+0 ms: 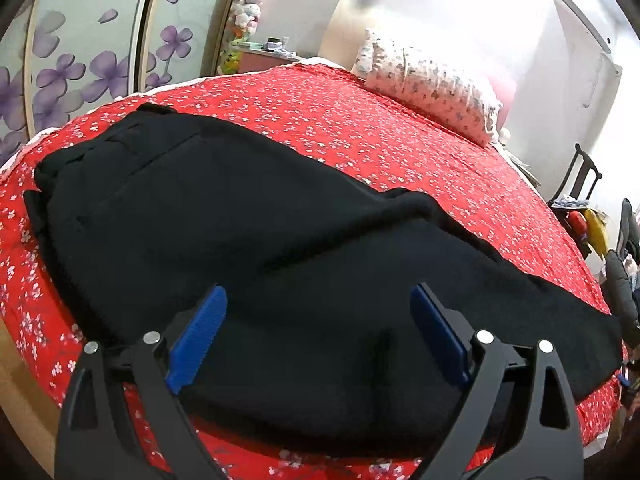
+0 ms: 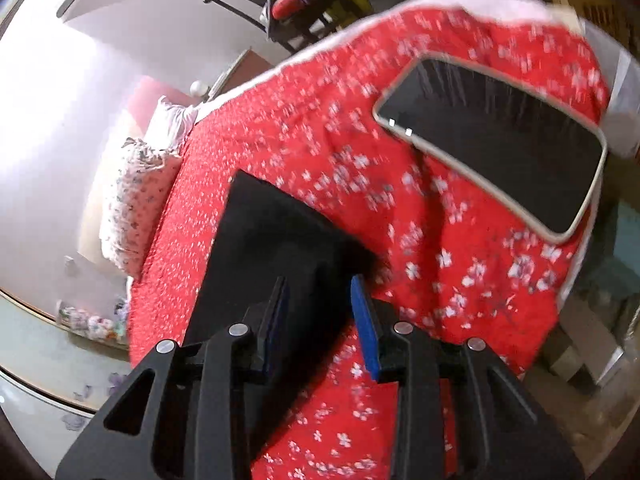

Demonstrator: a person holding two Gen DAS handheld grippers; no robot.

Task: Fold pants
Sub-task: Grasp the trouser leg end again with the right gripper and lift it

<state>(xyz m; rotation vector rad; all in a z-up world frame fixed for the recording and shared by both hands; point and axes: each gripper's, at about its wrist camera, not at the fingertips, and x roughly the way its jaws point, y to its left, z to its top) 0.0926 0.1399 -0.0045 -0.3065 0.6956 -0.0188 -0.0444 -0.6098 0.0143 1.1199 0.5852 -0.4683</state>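
**Black pants spread on red bed**

Lying flat across the red floral bedspread [image 1: 360,128]: black pants [image 1: 240,220]. Left tongs [image 1: 318,330] gaping wide above them, holding nothing. Right tongs [image 2: 320,320] partly open astride the pants' edge, near a phone [image 2: 492,140].

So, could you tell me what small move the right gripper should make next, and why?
Probably close the right gripper on the pants: its open blue pads straddle the black cloth's end near the edge of the red bedspread, not yet pinching. The left gripper hovers open over the pants, and the phone lies clear.
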